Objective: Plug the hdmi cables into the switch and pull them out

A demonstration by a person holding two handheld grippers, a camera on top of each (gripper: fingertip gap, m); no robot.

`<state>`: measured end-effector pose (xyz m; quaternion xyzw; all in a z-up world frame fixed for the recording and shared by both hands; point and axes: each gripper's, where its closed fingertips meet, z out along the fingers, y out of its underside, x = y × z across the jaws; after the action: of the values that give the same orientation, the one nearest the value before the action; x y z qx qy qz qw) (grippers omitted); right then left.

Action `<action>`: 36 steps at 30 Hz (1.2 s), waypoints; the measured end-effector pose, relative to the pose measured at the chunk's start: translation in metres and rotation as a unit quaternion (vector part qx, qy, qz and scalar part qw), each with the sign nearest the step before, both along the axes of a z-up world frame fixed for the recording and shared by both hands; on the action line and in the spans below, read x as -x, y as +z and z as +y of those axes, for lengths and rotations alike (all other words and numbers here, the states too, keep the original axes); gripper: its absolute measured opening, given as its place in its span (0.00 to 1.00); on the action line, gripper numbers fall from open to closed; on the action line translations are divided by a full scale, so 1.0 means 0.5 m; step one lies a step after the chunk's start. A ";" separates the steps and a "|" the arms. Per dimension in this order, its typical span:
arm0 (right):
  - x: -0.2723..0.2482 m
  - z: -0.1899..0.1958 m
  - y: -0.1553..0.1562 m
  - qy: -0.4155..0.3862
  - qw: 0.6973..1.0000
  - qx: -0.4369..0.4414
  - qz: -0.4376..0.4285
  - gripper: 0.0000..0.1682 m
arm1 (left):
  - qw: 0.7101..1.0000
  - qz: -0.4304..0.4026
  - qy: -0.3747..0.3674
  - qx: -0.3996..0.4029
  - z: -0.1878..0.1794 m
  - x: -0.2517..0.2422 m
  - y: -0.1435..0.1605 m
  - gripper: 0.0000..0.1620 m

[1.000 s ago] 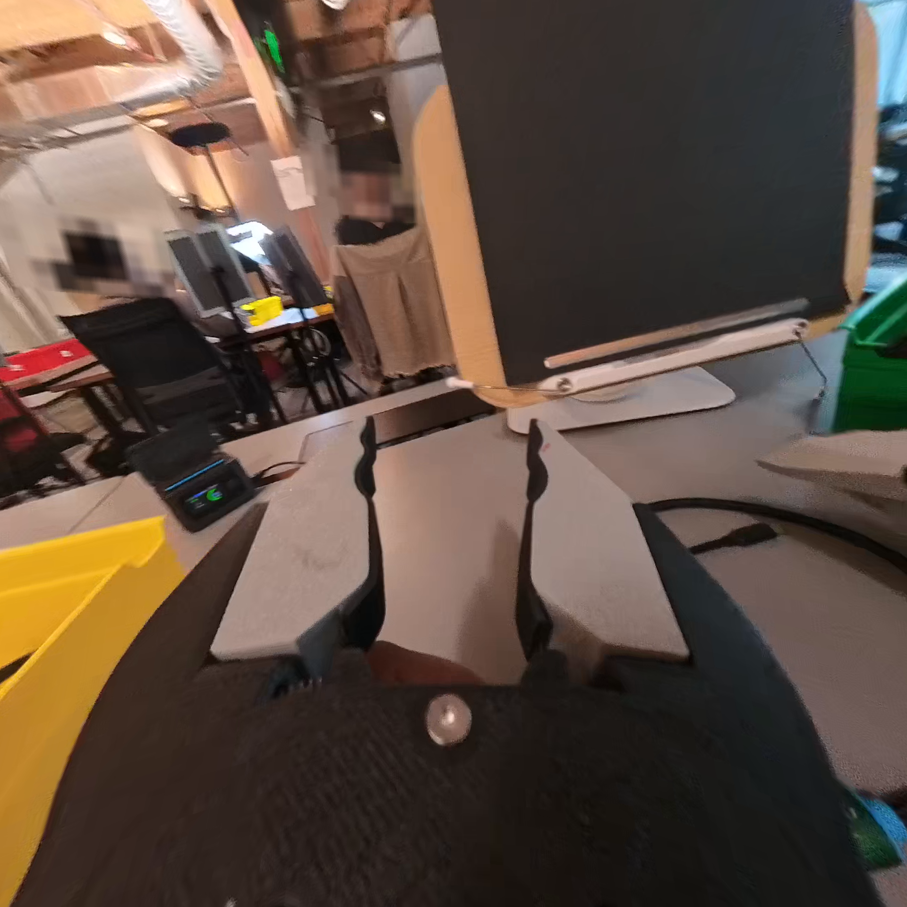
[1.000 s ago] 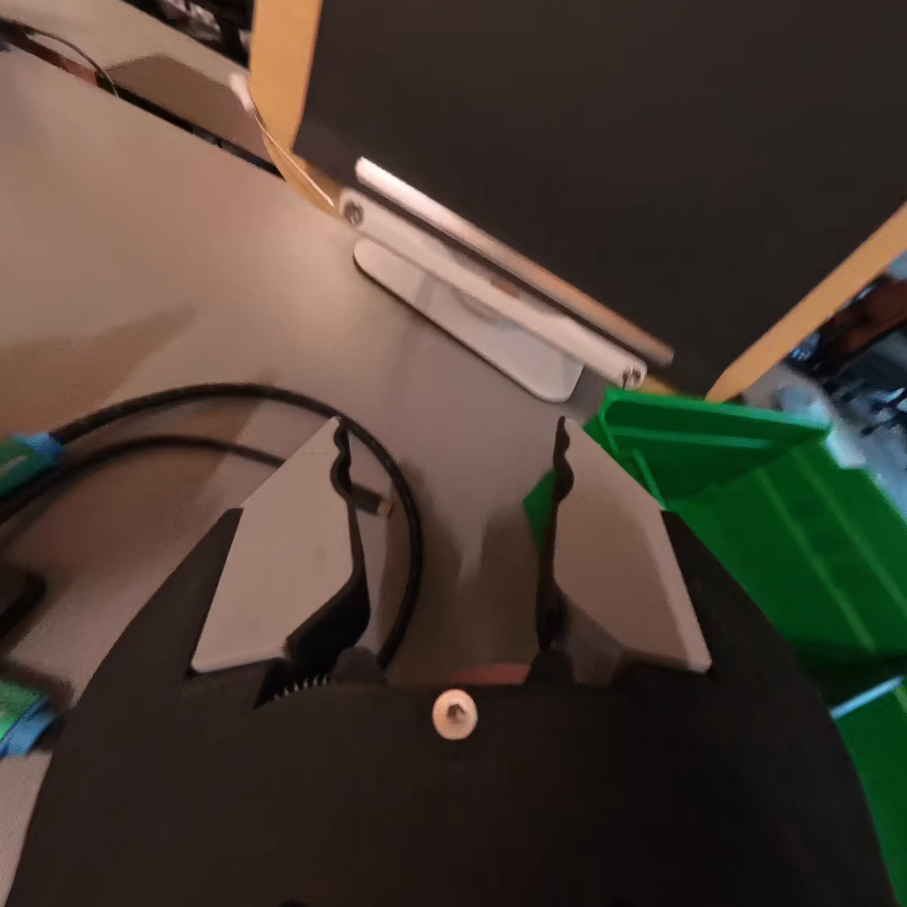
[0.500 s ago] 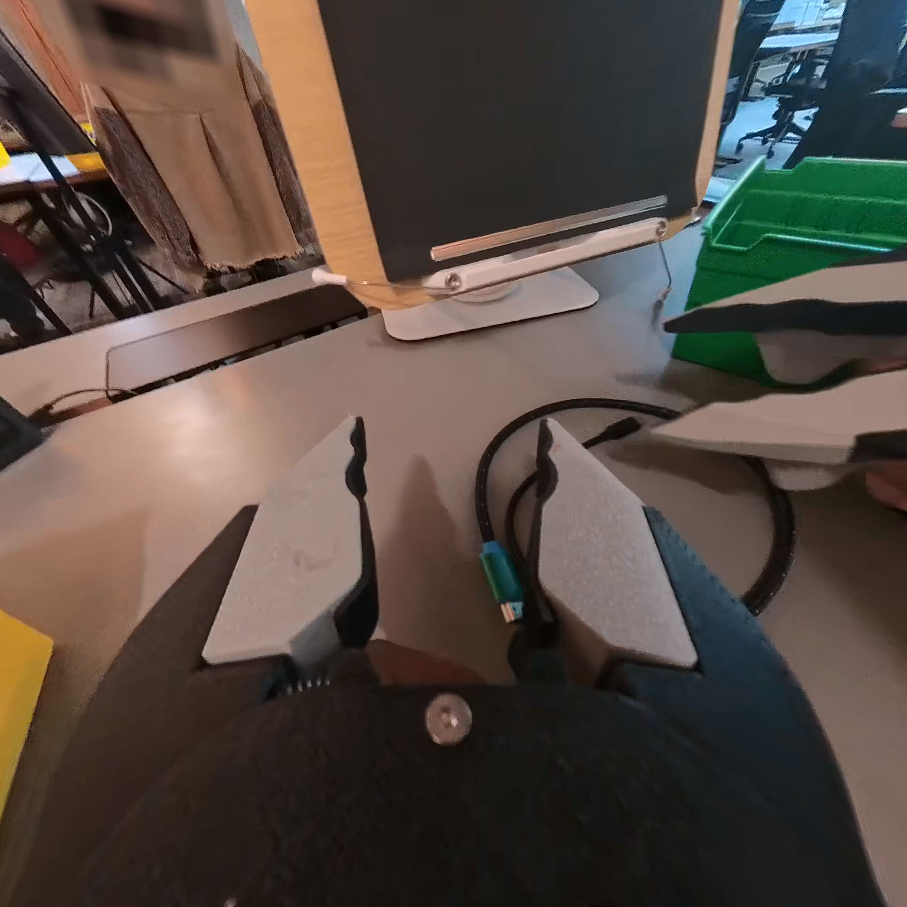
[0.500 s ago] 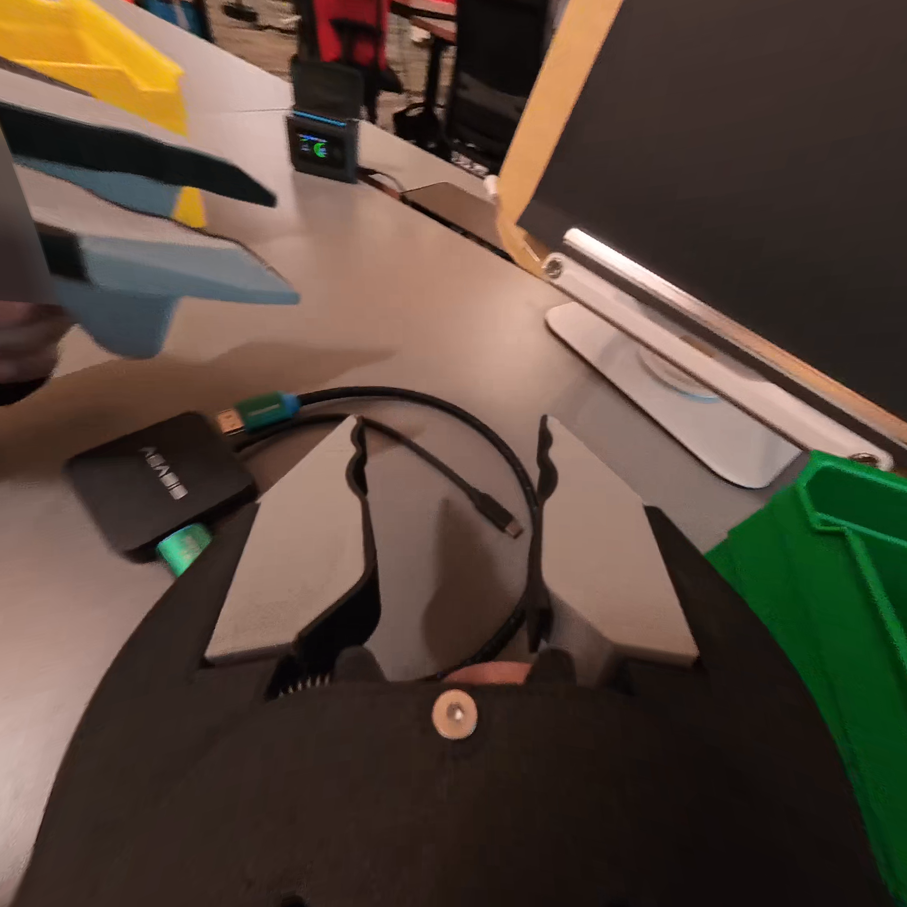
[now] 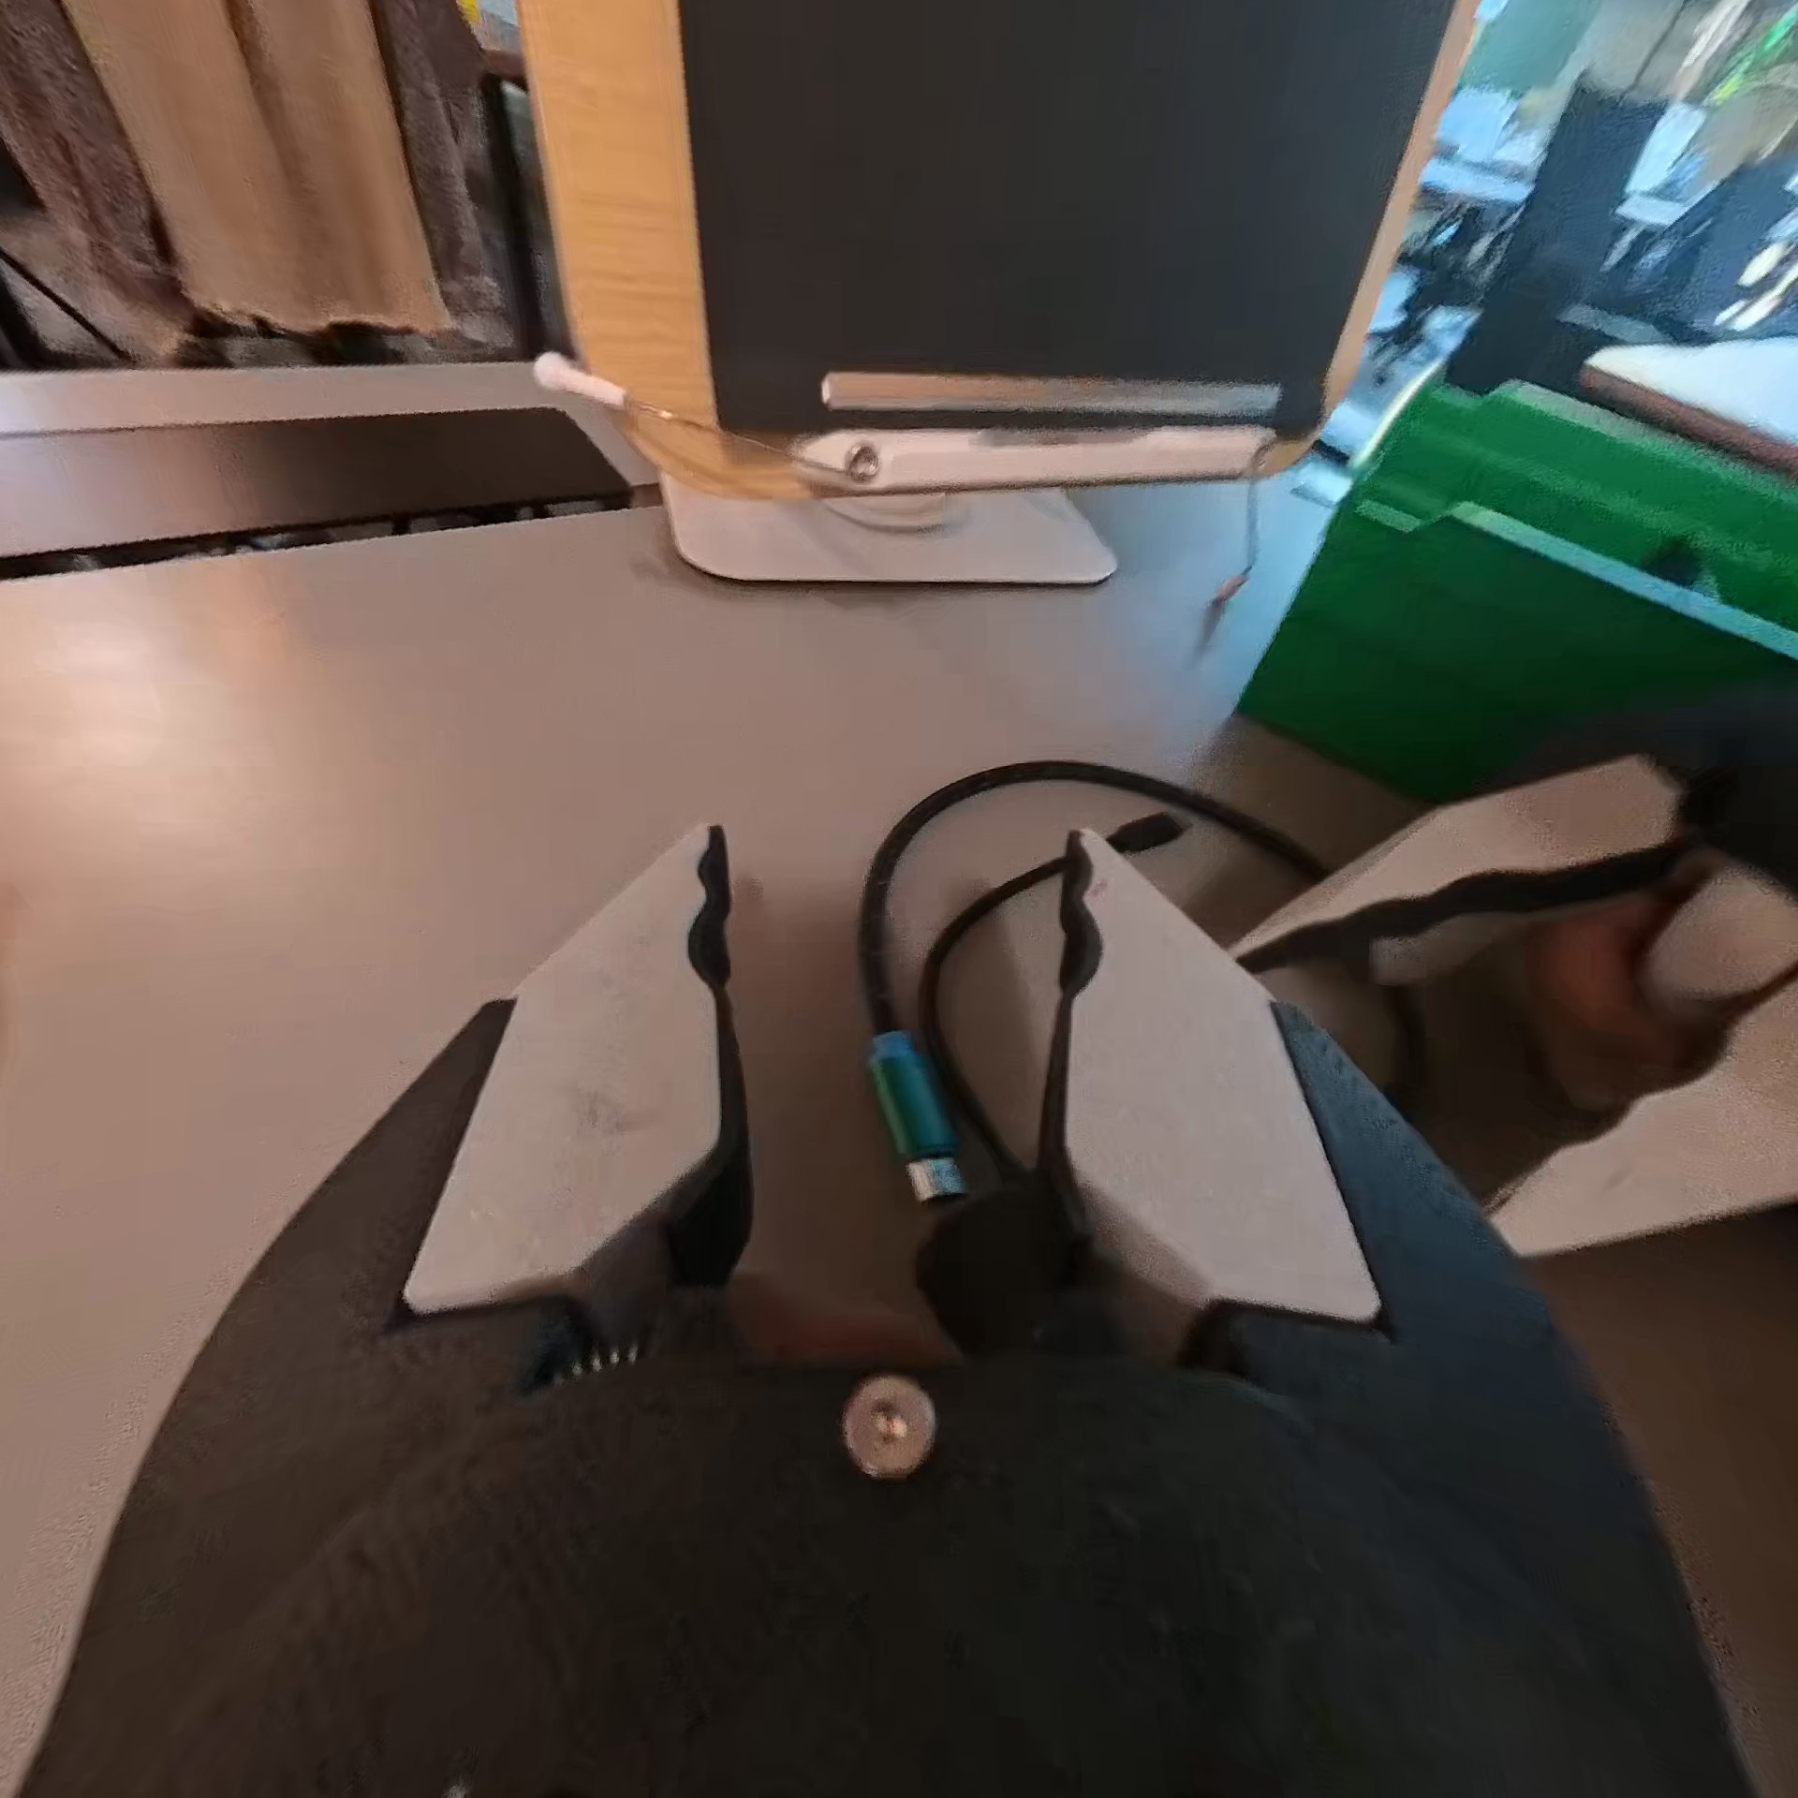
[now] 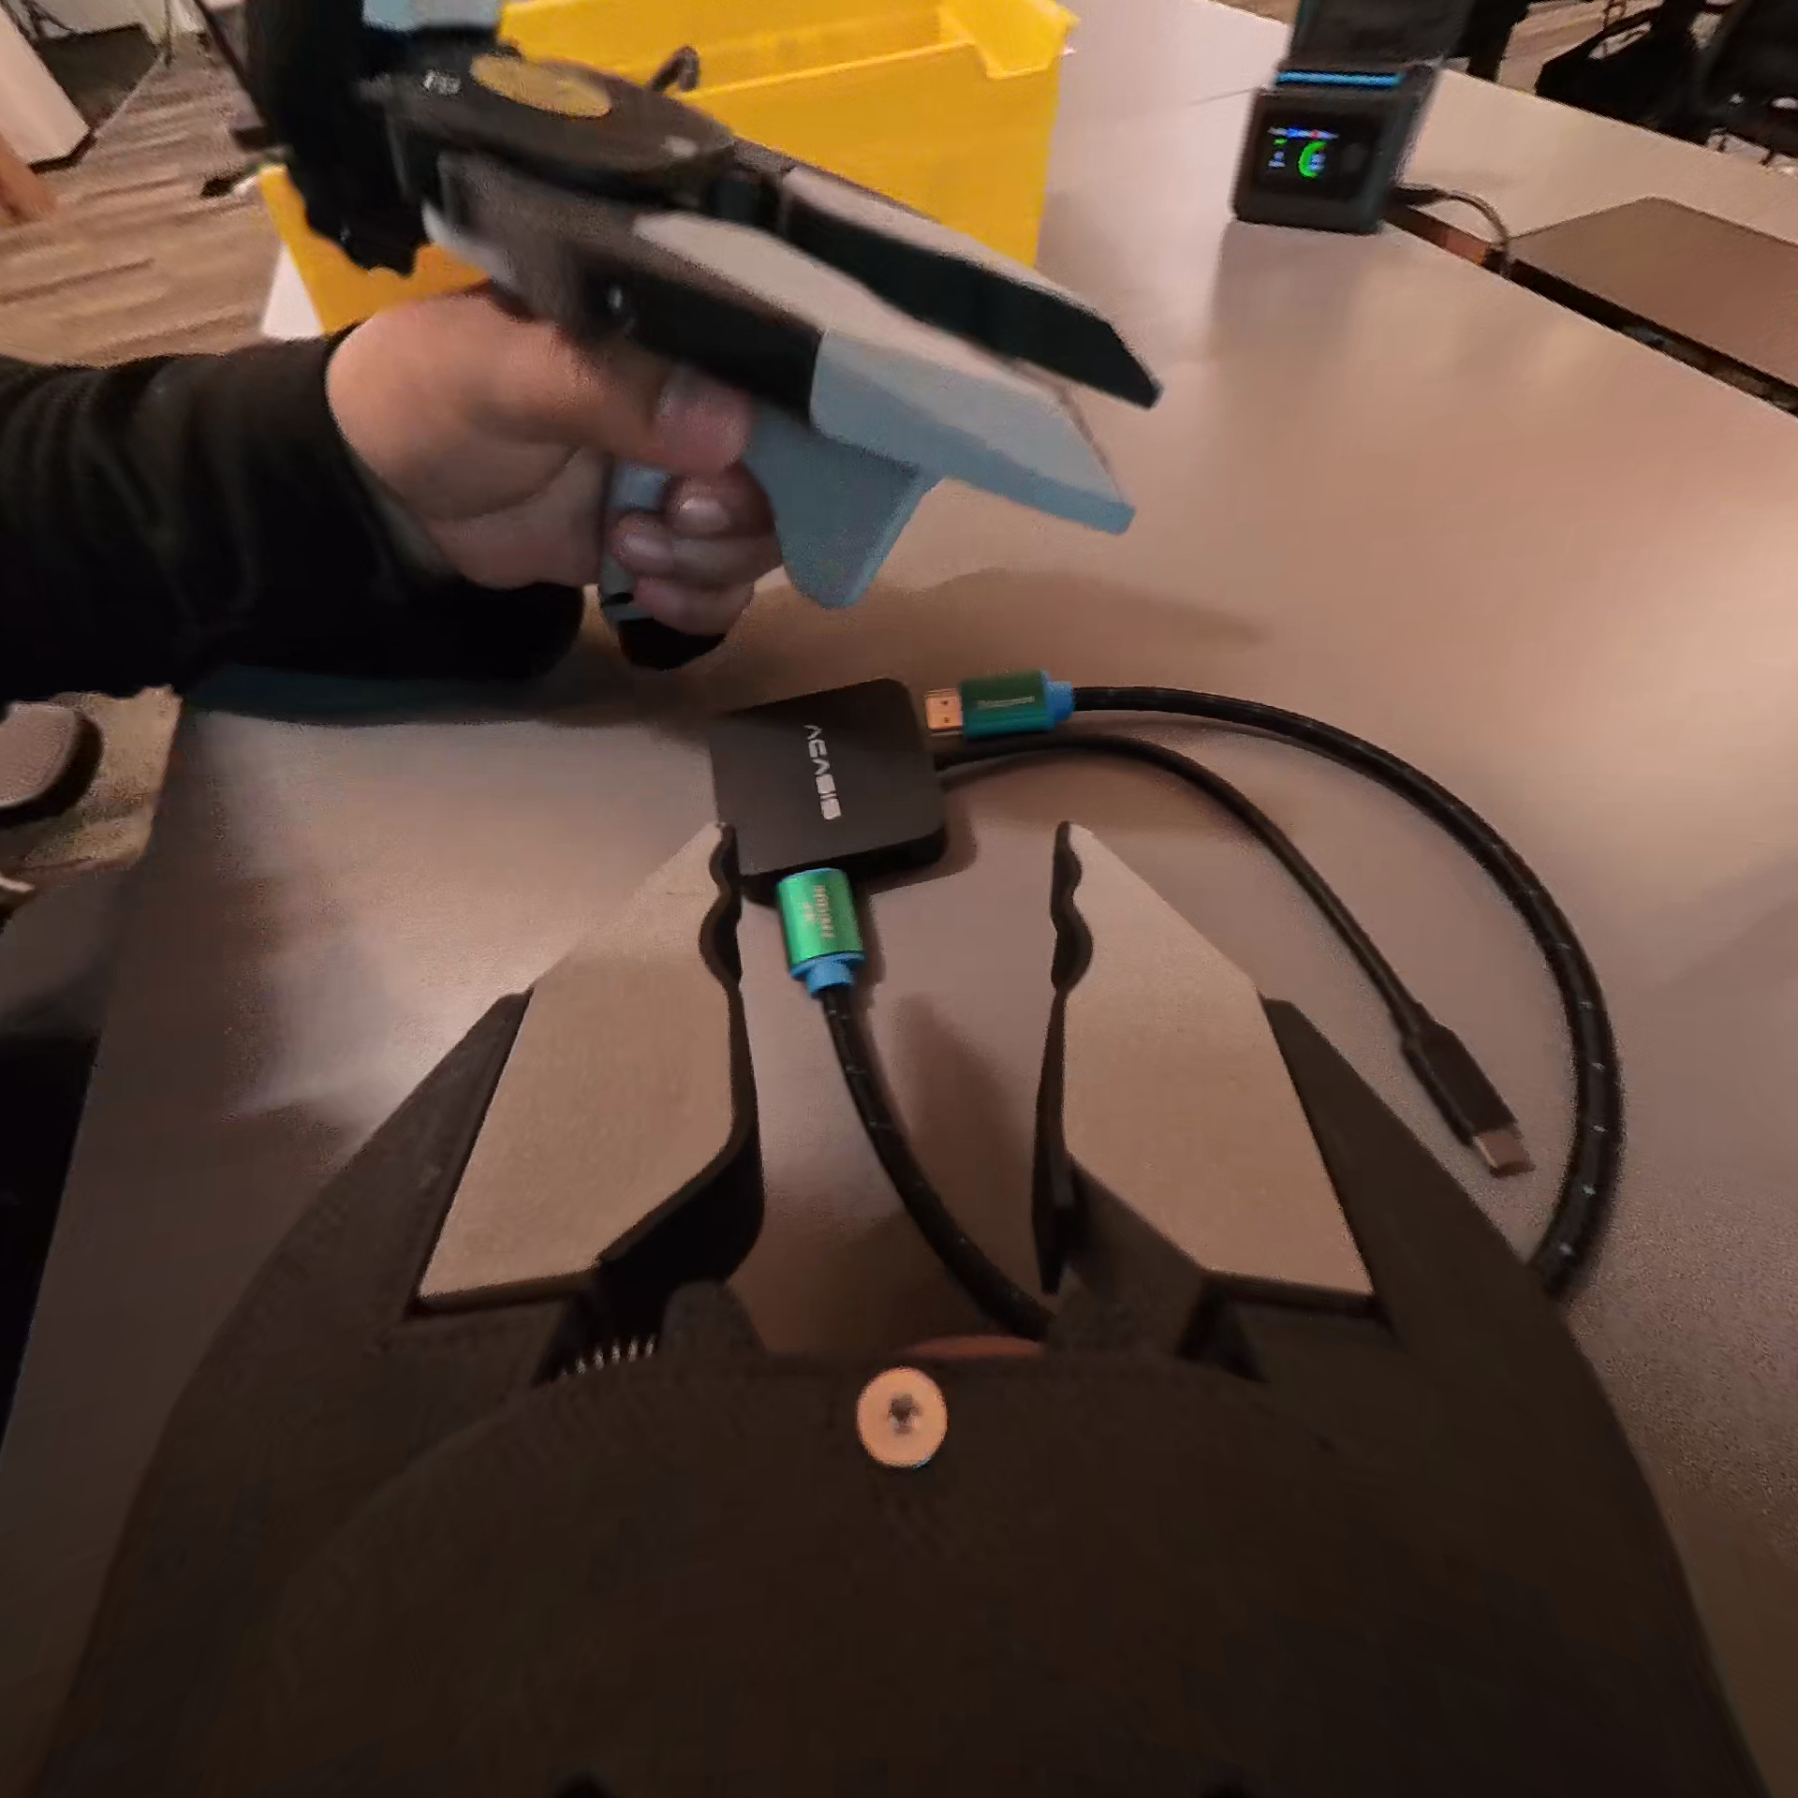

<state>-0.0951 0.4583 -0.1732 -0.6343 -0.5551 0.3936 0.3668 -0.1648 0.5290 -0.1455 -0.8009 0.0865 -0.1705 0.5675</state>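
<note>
A flat black switch [image 6: 827, 778] lies on the grey table [image 6: 1362, 486]. One green and blue HDMI plug [image 6: 822, 929] sits in the switch's near side, and its braided cable [image 6: 876, 1099] runs back between my right fingers. A second green plug [image 6: 1002, 705] lies loose by the switch's far corner with its gold tip bare; it also shows in the left wrist view [image 5: 910, 1119]. My right gripper [image 6: 893, 846] is open and empty, just short of the plugged connector. My left gripper [image 5: 893, 856] is open and empty above the loose plug.
A thin black lead with a small connector [image 6: 1469, 1109] curls right of the switch. A monitor on a white stand [image 5: 895, 545] stands at the back, with a green bin [image 5: 1518, 623] to its right. A yellow bin [image 6: 856, 117] and a small black device with a screen [image 6: 1323, 165] stand beyond my left gripper. The flat black switch [image 6: 827, 778] sits 6 cm or so from the ends of my right fingers.
Both views have swung down onto the cables. The right gripper turned left until the switch came between its fingers. The left gripper moved over the loose plug. Both stayed open.
</note>
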 end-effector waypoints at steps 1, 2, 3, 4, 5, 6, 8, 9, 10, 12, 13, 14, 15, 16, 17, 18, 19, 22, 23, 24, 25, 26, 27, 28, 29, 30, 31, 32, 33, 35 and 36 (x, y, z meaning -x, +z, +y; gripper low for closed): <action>0.002 -0.012 -0.003 0.013 1.000 -0.005 -0.007 0.38 | 1.000 -0.019 -0.012 -0.003 -0.005 -0.007 0.014 0.43; 0.003 -0.025 -0.012 0.029 0.999 -0.012 -0.024 0.40 | 0.999 -0.025 -0.029 -0.007 -0.011 -0.015 0.024 0.45; 0.003 -0.035 -0.024 0.043 0.998 -0.024 -0.045 0.41 | 0.999 -0.025 -0.045 -0.009 -0.017 -0.022 0.033 0.44; 0.002 -0.039 -0.037 0.051 0.996 -0.042 -0.065 0.42 | 0.998 -0.031 -0.055 -0.020 -0.019 -0.025 0.047 0.44; 0.000 -0.038 -0.048 0.051 0.994 -0.057 -0.081 0.41 | 0.996 -0.042 -0.060 -0.042 -0.021 -0.026 0.065 0.44; 0.000 -0.039 -0.052 0.052 0.993 -0.061 -0.088 0.39 | 0.995 -0.055 -0.062 -0.063 -0.023 -0.024 0.080 0.44; 0.002 -0.035 -0.043 0.042 0.995 -0.053 -0.072 0.33 | 0.991 -0.073 -0.062 -0.096 -0.025 -0.014 0.092 0.42; 0.002 -0.035 -0.038 0.043 0.996 -0.045 -0.063 0.30 | 0.990 -0.069 -0.074 -0.099 -0.029 -0.013 0.085 0.40; 0.000 -0.036 -0.036 0.046 0.996 -0.036 -0.059 0.29 | 0.990 -0.057 -0.085 -0.094 -0.032 -0.011 0.070 0.40; -0.006 -0.040 -0.040 0.051 0.996 -0.023 -0.065 0.30 | 0.992 -0.015 -0.097 -0.085 -0.039 -0.006 0.037 0.41; -0.009 -0.038 -0.042 0.047 0.996 -0.019 -0.067 0.31 | 0.992 0.000 -0.091 -0.089 -0.042 0.000 0.030 0.42; -0.011 -0.033 -0.043 0.036 0.997 -0.015 -0.069 0.30 | 0.992 -0.002 -0.081 -0.098 -0.046 0.006 0.035 0.42; -0.012 -0.032 -0.044 0.032 0.997 -0.013 -0.070 0.29 | 0.991 -0.011 -0.079 -0.111 -0.056 0.010 0.044 0.42; -0.012 -0.036 -0.046 0.037 0.997 -0.011 -0.073 0.28 | 0.989 -0.022 -0.081 -0.124 -0.065 0.012 0.053 0.42; -0.013 -0.041 -0.051 0.044 0.996 -0.012 -0.080 0.27 | 0.988 -0.023 -0.080 -0.132 -0.071 0.015 0.059 0.41; -0.013 -0.047 -0.058 0.053 0.994 -0.012 -0.093 0.27 | 0.988 -0.017 -0.076 -0.131 -0.070 0.020 0.060 0.41; -0.014 -0.055 -0.069 0.064 0.992 -0.013 -0.110 0.29 | 0.989 -0.009 -0.077 -0.128 -0.068 0.021 0.057 0.42; -0.013 -0.056 -0.083 0.060 0.988 -0.038 -0.134 0.29 | 0.992 0.014 -0.074 -0.097 -0.062 0.022 0.034 0.42; -0.013 -0.054 -0.085 0.057 0.988 -0.044 -0.137 0.28 | 0.993 0.030 -0.075 -0.087 -0.061 0.021 0.025 0.43; -0.012 -0.052 -0.085 0.054 0.988 -0.047 -0.137 0.26 | 0.993 0.049 -0.073 -0.082 -0.060 0.022 0.018 0.43; -0.011 -0.048 -0.085 0.050 0.988 -0.048 -0.138 0.24 | 0.993 0.066 -0.063 -0.080 -0.058 0.028 0.013 0.42; -0.010 -0.042 -0.085 0.045 0.988 -0.049 -0.138 0.20 | 0.992 0.076 -0.058 -0.077 -0.056 0.031 0.010 0.42; -0.009 -0.038 -0.086 0.043 0.988 -0.046 -0.138 0.18 | 0.992 0.082 -0.056 -0.075 -0.056 0.032 0.008 0.41; -0.007 -0.036 -0.088 0.045 0.988 -0.042 -0.141 0.18 | 0.992 0.089 -0.055 -0.072 -0.056 0.031 0.005 0.40; -0.007 -0.034 -0.093 0.045 0.987 -0.038 -0.149 0.18 | 0.991 0.102 -0.056 -0.067 -0.055 0.030 0.001 0.40; -0.005 -0.033 -0.093 0.047 0.987 -0.035 -0.148 0.18 | 0.989 0.118 -0.061 -0.062 -0.055 0.027 -0.005 0.40; -0.003 -0.032 -0.092 0.048 0.987 -0.031 -0.147 0.17 | 0.988 0.131 -0.063 -0.055 -0.054 0.026 -0.011 0.40; -0.002 -0.032 -0.092 0.050 0.988 -0.026 -0.147 0.17 | 0.988 0.137 -0.059 -0.048 -0.054 0.025 -0.015 0.40; -0.001 -0.032 -0.092 0.052 0.988 -0.022 -0.146 0.17 | 0.988 0.139 -0.056 -0.042 -0.054 0.023 -0.018 0.40; 0.001 -0.035 -0.091 0.058 0.988 -0.019 -0.145 0.14 | 0.986 0.153 -0.059 -0.026 -0.058 0.018 -0.030 0.41; 0.003 -0.037 -0.092 0.063 0.987 -0.021 -0.145 0.12 | 0.985 0.162 -0.061 -0.025 -0.059 0.017 -0.033 0.41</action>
<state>-0.0967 0.4400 -0.2190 -0.6408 -0.6494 0.3077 0.2702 -0.1734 0.4993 -0.1619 -0.7965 0.2302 -0.0705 0.5547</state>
